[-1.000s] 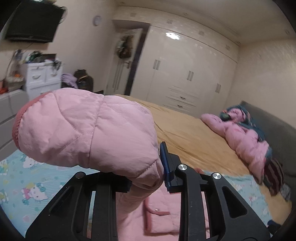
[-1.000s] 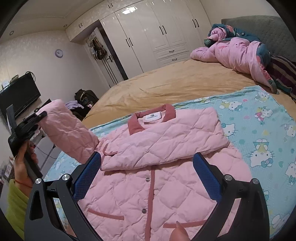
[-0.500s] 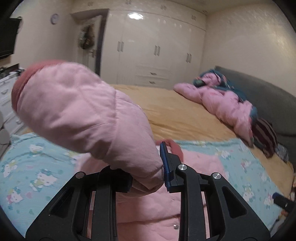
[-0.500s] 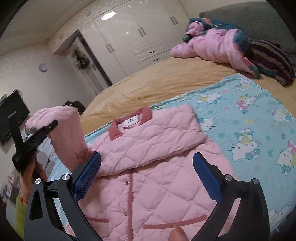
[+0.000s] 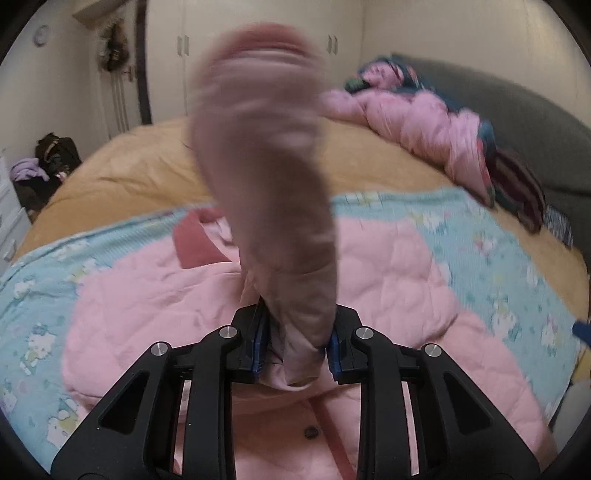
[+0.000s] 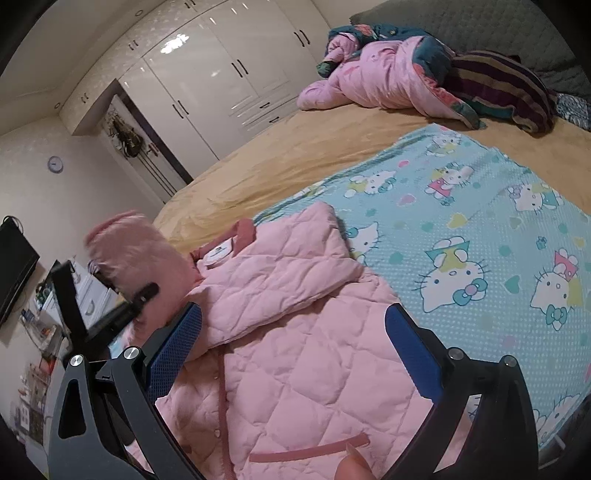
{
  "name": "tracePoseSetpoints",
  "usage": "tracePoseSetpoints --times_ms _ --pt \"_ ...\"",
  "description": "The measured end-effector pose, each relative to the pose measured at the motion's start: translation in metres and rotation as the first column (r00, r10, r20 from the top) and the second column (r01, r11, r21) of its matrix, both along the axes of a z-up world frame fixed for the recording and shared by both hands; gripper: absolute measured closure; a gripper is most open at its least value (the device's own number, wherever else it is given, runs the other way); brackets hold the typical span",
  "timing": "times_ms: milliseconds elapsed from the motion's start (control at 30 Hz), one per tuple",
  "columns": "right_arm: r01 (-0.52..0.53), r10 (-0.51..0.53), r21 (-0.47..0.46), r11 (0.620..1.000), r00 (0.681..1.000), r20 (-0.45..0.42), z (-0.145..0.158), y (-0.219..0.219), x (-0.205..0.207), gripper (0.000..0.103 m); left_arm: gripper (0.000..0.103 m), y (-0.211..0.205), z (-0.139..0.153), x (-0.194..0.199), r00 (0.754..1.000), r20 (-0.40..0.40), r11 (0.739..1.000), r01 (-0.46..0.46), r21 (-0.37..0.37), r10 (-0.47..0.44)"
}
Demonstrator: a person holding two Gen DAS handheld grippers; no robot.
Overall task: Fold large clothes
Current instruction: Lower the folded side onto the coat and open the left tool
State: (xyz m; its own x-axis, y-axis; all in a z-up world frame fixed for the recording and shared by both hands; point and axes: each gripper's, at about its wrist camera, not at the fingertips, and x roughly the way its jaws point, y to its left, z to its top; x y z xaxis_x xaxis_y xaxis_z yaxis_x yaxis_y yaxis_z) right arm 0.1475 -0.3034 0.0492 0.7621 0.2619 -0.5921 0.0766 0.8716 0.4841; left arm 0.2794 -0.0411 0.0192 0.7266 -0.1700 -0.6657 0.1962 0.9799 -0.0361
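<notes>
While the left wrist view is filled by a blurred sleeve point(image 5: 266, 158) rising from 6 toward 12 o'clock, the right wrist view takes in the whole jacket point(image 6: 295, 332) from the side. The left gripper point(image 5: 295, 343) has its jaws clamped on the sleeve, blue pads pressing the cloth from both sides, cuff end lifted and smeared by motion. From the right view the same gripper point(image 6: 140, 295) appears at 9 o'clock, out past the jacket's edge, with the cuff bunched above it. The right gripper point(image 6: 291, 347) has its jaws wide apart with nothing between them, hovering over the jacket's front; a fingertip point(image 6: 351, 467) shows at 6 o'clock. Only the right view shows the other sleeve already folded across the chest, the collar label, and the placket with its snaps running toward 6. The jacket lies front up on a cartoon-print blanket point(image 6: 480, 240), which lies on a tan bedspread point(image 6: 295, 147). Blanket toward 3 o'clock of the jacket is bare and broad; its far edge meets bare tan cloth toward 12. A heap of clothes point(image 6: 406, 74) sits well apart at 1 o'clock against a grey headboard point(image 6: 480, 26). Only the left view shows a bag point(image 5: 55, 155) on the floor at 9, off the bed's edge. Wardrobe doors point(image 6: 221, 81) stand beyond the bed.
</notes>
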Motion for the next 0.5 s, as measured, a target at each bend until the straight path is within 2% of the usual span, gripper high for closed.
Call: tracePoseSetpoints --times_ms 133,233,300,333,367,433,500 --pt "0.020 -0.020 0.014 1.000 0.999 -0.037 -0.012 -0.008 0.006 0.004 0.081 -0.014 -0.027 0.001 0.998 -0.053 0.998 0.044 0.035 -0.042" --pt "0.025 -0.023 0.018 1.000 0.998 -0.065 -0.021 -0.011 0.011 0.004 0.077 -0.031 -0.043 0.000 0.994 -0.080 0.991 0.087 0.105 -0.079" --pt "0.027 -0.026 0.019 0.999 0.996 -0.082 -0.027 -0.012 0.014 0.004 0.070 -0.039 -0.051 -0.004 0.991 -0.092 0.983 0.113 0.146 -0.100" --pt "0.026 -0.024 0.020 0.999 0.996 -0.089 -0.030 -0.012 0.016 0.004 0.063 -0.042 -0.055 -0.006 0.988 -0.102 0.979 0.128 0.159 -0.113" --pt "0.024 -0.022 0.022 0.999 0.995 -0.099 -0.033 -0.011 0.018 0.004 0.050 -0.044 -0.059 -0.007 0.986 -0.111 0.976 0.143 0.164 -0.126" --pt "0.024 -0.021 0.026 0.999 0.993 -0.113 -0.037 -0.010 0.020 0.004 0.035 -0.050 -0.066 -0.010 0.981 -0.124 0.972 0.171 0.160 -0.152" --pt "0.018 -0.015 0.027 0.999 0.992 -0.122 -0.040 -0.008 0.023 0.004 0.031 -0.055 -0.072 -0.013 0.976 -0.138 0.967 0.191 0.166 -0.169"
